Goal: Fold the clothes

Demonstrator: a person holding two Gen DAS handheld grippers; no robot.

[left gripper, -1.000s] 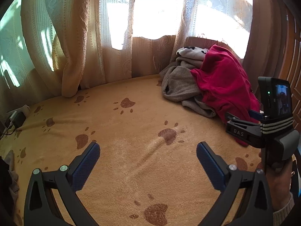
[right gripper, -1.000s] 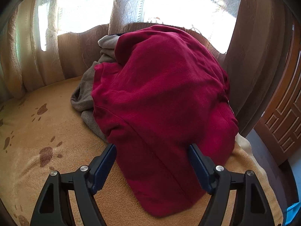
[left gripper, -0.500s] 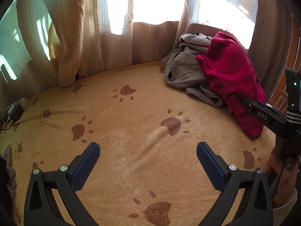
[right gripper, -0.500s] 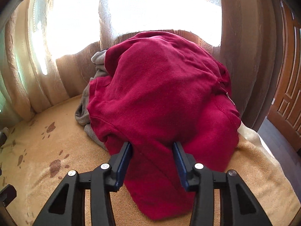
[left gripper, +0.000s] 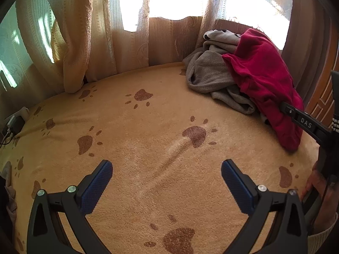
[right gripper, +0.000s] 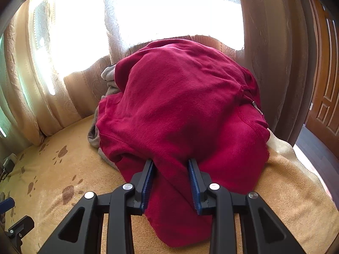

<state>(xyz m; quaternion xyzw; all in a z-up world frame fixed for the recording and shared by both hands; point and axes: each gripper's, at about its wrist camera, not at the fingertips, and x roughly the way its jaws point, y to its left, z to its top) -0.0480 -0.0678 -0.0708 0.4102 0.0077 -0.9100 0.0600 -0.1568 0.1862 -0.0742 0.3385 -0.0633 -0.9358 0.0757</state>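
The right gripper point(right gripper: 171, 163) fingers pinch a fold of the red fleece garment point(right gripper: 182, 105); the left gripper point(left gripper: 166, 167) fingers stand wide over the paw-print blanket point(left gripper: 137, 139).

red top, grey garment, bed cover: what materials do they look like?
Red top: probably fleece; matte, napped, stitched seams.
Grey garment: looks like soft brushed knit or fleece; dull, limp folds.
Bed cover: likely plush short-pile fabric; fuzzy, brush marks show in the pile, printed brown paws.
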